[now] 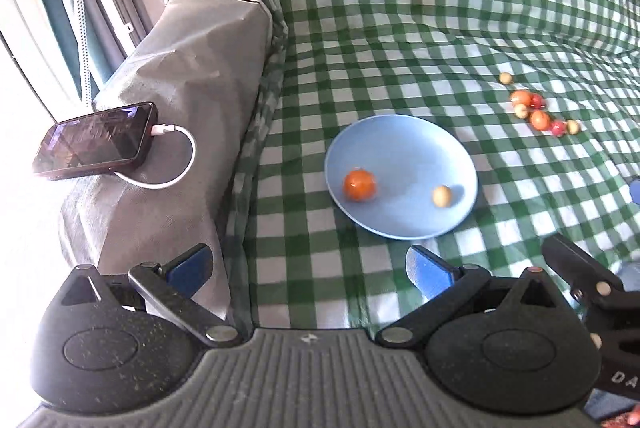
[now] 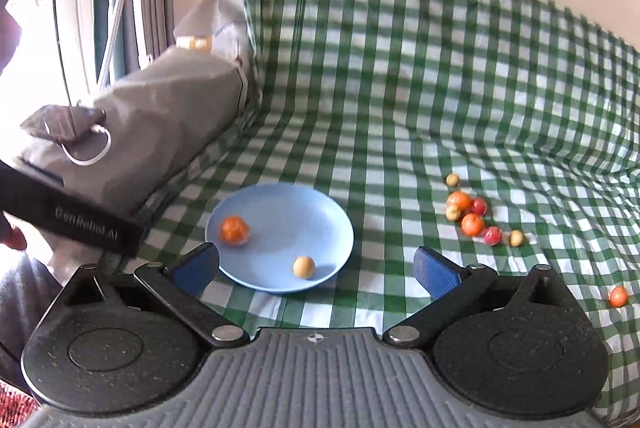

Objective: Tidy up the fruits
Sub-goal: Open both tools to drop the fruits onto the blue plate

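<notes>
Ahead of both tongs, a blue plate (image 2: 280,200) on the checked cloth (image 2: 400,88) holds one orange fruit (image 2: 234,229) and one pale fruit (image 2: 303,267). The remaining pile (image 2: 472,212) lies further right with a stray orange one (image 2: 618,296), so sorting looks barely begun. Left tongs (image 1: 310,268) and right tongs (image 2: 316,264) gape fully, both empty.

A blue plate (image 1: 401,177) on a green checked cloth (image 1: 400,8) holds an orange fruit (image 1: 359,184) and a small tan one (image 1: 442,196), well apart. More small fruits (image 1: 536,110) cluster on the cloth beyond. The left gripper (image 1: 308,270) hangs wide open before the plate; a phone (image 1: 96,140) charges on the grey armrest (image 1: 180,100).
</notes>
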Demonstrator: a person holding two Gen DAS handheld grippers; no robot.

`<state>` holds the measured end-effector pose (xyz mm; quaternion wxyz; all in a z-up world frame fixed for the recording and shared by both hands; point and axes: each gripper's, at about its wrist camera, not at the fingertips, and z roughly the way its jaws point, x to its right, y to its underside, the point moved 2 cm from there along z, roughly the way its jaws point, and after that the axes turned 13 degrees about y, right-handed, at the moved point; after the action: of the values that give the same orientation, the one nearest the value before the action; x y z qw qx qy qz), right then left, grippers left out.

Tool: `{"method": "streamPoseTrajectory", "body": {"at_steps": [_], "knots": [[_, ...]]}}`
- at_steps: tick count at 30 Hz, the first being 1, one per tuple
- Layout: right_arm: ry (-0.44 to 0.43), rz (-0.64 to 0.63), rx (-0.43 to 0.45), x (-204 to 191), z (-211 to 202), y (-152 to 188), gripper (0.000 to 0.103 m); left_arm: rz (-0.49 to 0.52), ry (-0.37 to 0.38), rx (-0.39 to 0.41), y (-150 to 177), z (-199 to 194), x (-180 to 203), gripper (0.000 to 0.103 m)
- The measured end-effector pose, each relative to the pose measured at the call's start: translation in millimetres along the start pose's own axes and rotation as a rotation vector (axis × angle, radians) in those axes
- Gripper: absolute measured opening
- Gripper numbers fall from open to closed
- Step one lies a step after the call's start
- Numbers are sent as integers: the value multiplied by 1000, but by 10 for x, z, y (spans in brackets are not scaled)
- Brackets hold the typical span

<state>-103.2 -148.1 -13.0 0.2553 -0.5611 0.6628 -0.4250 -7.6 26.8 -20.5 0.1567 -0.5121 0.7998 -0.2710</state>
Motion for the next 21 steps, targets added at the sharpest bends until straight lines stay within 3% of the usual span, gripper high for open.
{"method": "streamPoseTrajectory", "body": {"at_steps": [6,21], "knots": [[-24,77,37,174,-200,-23,102,56,-41,34,55,-245,191,103],[-7,109,31,218,-351,14,102,40,17,16,126,-315,307,103]]}}
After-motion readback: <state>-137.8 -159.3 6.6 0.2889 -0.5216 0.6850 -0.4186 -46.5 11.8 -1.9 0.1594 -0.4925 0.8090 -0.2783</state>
